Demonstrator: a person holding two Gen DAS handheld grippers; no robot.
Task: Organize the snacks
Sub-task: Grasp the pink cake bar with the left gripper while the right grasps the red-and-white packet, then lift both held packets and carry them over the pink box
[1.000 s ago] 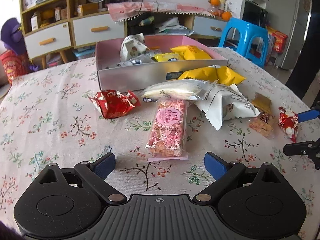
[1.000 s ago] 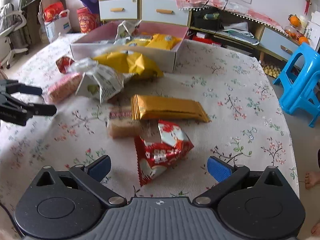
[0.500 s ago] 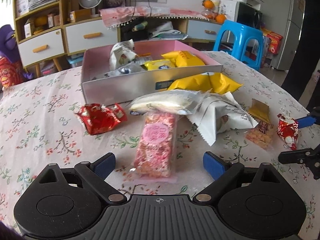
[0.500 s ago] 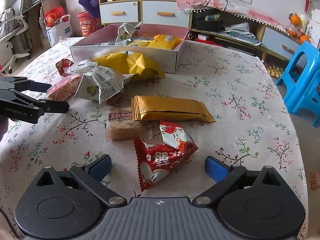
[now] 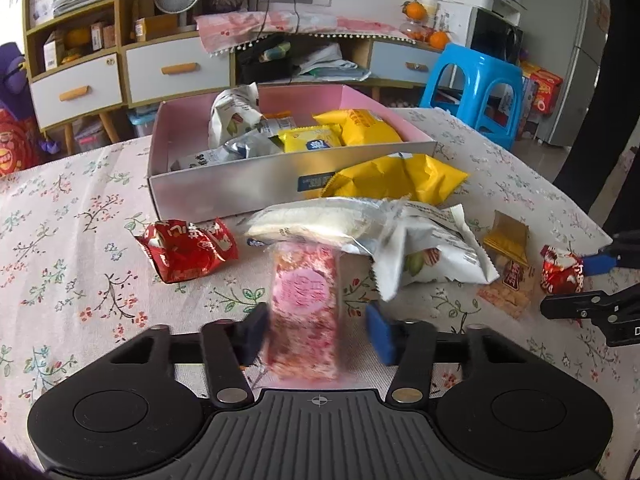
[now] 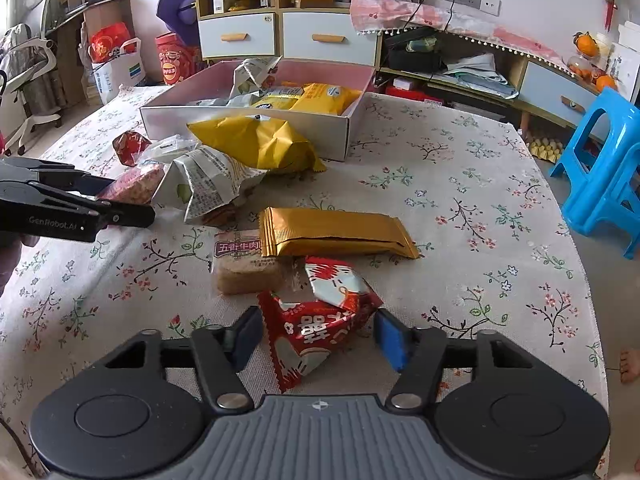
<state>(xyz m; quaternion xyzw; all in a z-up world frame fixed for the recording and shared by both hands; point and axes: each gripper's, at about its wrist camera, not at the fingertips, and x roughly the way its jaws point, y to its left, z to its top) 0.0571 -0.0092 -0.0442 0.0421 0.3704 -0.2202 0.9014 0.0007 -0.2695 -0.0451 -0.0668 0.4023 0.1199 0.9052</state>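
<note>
Both grippers' fingers narrowed: left around pink snack bar, right around red packet.

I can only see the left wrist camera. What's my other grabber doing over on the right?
Observer: The right gripper is open around a crinkly red-and-white foil snack packet.
Operator: Is that gold thing big?
Observer: Yes, the gold foil packet is a long bar, lying flat.
Operator: What's beside it?
Observer: A brown cake in clear wrap; one end of the gold foil packet lies over its dark red label.
</note>
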